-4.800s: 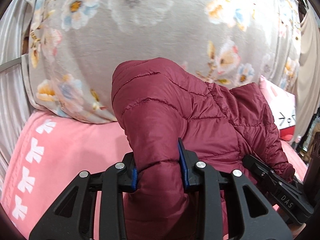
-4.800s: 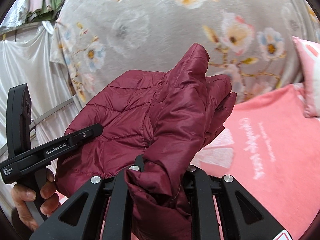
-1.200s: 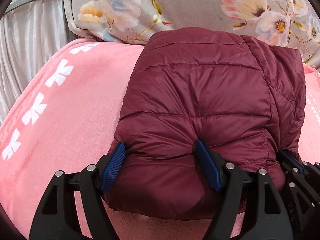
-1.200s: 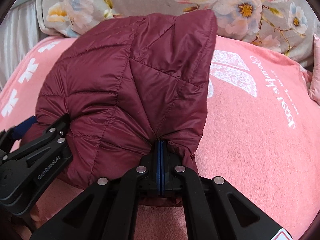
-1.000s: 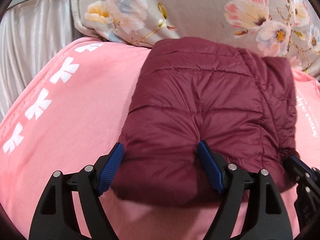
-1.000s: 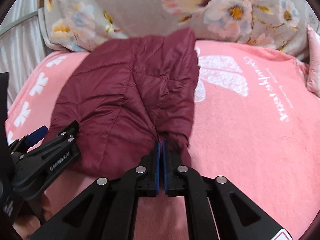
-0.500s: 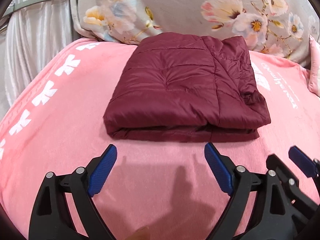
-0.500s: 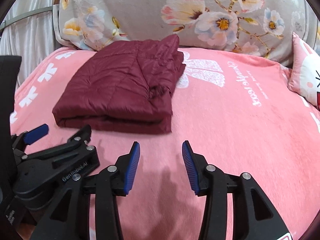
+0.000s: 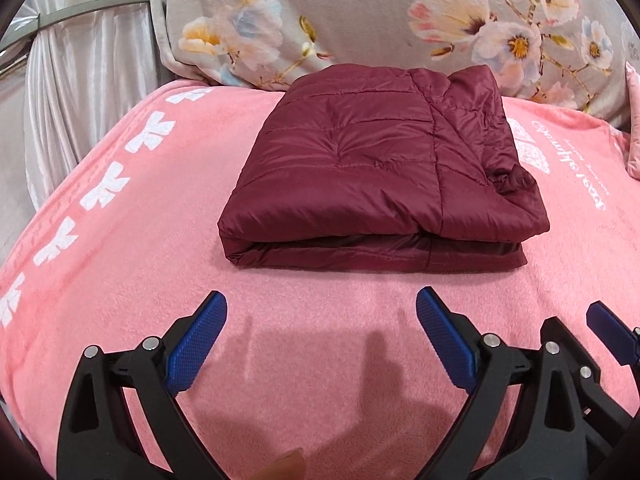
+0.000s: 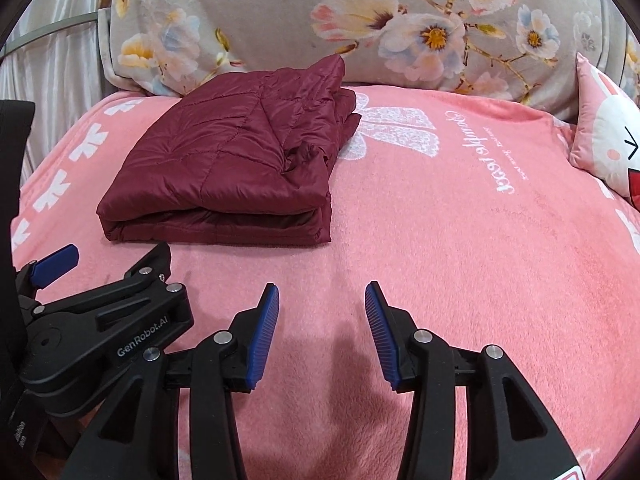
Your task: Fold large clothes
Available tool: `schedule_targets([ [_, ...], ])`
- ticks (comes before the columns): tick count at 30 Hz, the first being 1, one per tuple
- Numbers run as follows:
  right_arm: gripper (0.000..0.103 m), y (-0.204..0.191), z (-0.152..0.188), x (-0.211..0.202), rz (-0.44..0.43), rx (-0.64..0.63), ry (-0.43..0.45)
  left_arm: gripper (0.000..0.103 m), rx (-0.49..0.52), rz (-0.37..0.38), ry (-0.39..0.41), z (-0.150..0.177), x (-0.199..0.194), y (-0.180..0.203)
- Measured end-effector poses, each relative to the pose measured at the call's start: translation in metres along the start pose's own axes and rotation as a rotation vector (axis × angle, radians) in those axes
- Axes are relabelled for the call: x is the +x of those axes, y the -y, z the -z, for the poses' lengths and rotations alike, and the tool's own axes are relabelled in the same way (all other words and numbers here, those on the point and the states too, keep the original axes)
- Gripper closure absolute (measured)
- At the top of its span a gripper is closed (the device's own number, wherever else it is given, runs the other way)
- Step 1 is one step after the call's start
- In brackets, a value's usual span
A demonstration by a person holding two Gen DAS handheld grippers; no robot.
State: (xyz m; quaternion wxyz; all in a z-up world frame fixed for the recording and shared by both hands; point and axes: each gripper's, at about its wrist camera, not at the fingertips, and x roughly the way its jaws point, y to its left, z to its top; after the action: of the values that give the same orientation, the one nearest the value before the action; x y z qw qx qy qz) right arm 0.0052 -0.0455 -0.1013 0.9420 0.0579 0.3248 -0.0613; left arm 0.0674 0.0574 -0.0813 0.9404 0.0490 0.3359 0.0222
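A dark red quilted jacket (image 9: 380, 168) lies folded into a flat rectangle on the pink blanket (image 9: 120, 248), its far edge against the floral pillow. The right wrist view shows the same jacket (image 10: 232, 164) up and to the left. My left gripper (image 9: 322, 312) hangs open over bare blanket just short of the jacket's near folded edge. To its right my right gripper (image 10: 322, 300) is open too, with nothing between its blue pads. Neither gripper touches the jacket.
A large grey floral pillow (image 10: 360, 20) runs along the back of the bed. A pink rabbit cushion (image 10: 608, 144) sits at the far right. White curtain and a metal rail (image 9: 80, 6) bound the left side. A fingertip (image 9: 286, 466) shows at the bottom edge.
Both grippers let go of the jacket and opened, then drew back toward me. The jacket now lies folded and still on the blanket.
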Motion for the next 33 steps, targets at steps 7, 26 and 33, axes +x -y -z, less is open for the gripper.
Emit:
schedule_targets([
  [7,0.058,-0.0053,0.0009,-0.0002,0.014,-0.031,0.01,0.01,-0.029,0.012,-0.013,0.0013,0.0025,-0.0053],
  [26,0.058,-0.0037,0.0009,-0.0004,0.019,-0.035,0.014,0.012,-0.027,0.01,0.002,0.0015,-0.0017,-0.0036],
  [33,0.058,-0.0061,0.0013,-0.0015,0.032,-0.038,0.017,0.022,0.002,-0.002,0.019,0.0001,-0.0048,0.0011],
])
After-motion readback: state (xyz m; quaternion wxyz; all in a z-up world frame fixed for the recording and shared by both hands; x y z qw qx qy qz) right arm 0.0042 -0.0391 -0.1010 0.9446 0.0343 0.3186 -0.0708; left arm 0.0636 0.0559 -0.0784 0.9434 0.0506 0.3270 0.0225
